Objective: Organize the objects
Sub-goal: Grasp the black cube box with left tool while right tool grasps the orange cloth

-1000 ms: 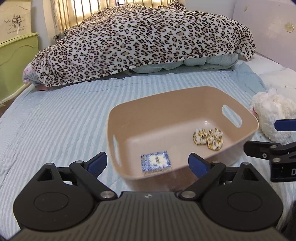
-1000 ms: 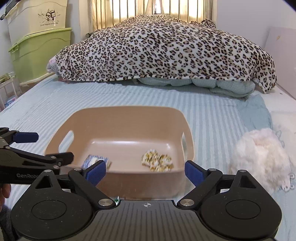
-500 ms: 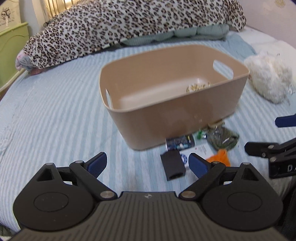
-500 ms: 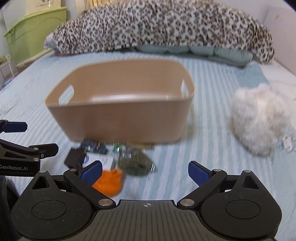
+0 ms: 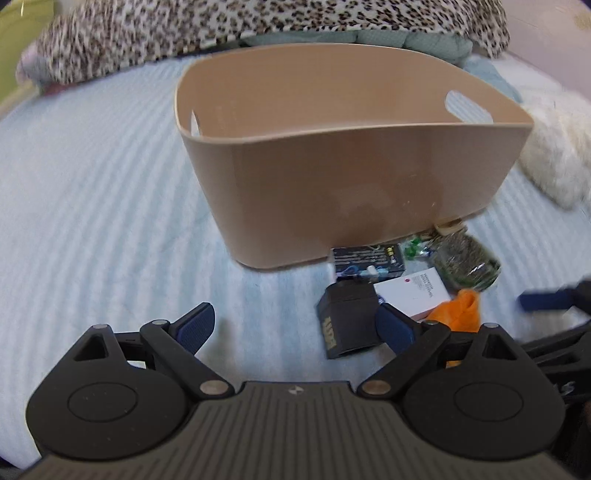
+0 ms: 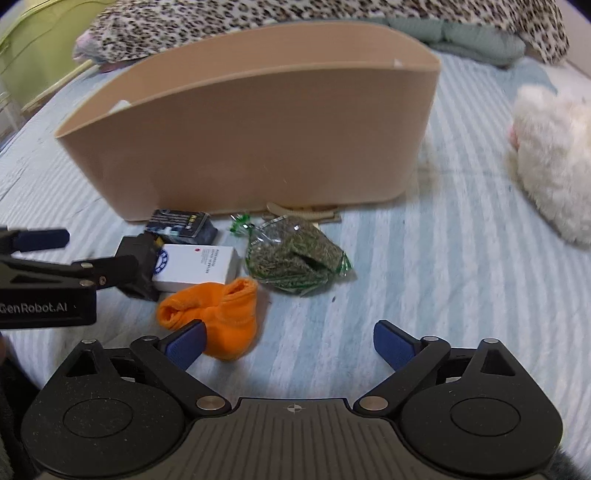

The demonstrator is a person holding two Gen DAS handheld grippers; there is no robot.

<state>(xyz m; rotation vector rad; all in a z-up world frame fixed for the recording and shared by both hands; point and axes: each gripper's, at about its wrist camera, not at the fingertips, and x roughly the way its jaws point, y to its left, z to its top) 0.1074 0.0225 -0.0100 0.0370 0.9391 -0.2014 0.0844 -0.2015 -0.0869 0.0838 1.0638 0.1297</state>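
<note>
A beige plastic bin (image 5: 332, 177) (image 6: 258, 140) stands on the striped bed. In front of it lie a black box (image 5: 345, 321) (image 6: 138, 264), a white box (image 5: 413, 291) (image 6: 195, 267), a dark packet (image 5: 365, 260) (image 6: 181, 223), a clear bag of green dried herbs (image 5: 465, 258) (image 6: 291, 258) and an orange sock (image 5: 458, 310) (image 6: 218, 317). My left gripper (image 5: 295, 326) is open and empty, low over the bed left of the black box. My right gripper (image 6: 290, 343) is open and empty, its left fingertip beside the orange sock.
A white fluffy plush (image 6: 550, 147) (image 5: 554, 158) lies to the right of the bin. A leopard-print blanket (image 5: 258, 29) (image 6: 295, 22) is heaped at the back. A green storage box (image 6: 29, 55) stands off the bed's left side. A flat beige strip (image 6: 303, 214) sticks out under the bin.
Both grippers have dropped lower and closer to the bed. The bin's inside is now out of sight and the small items in front of it have come into close view.
</note>
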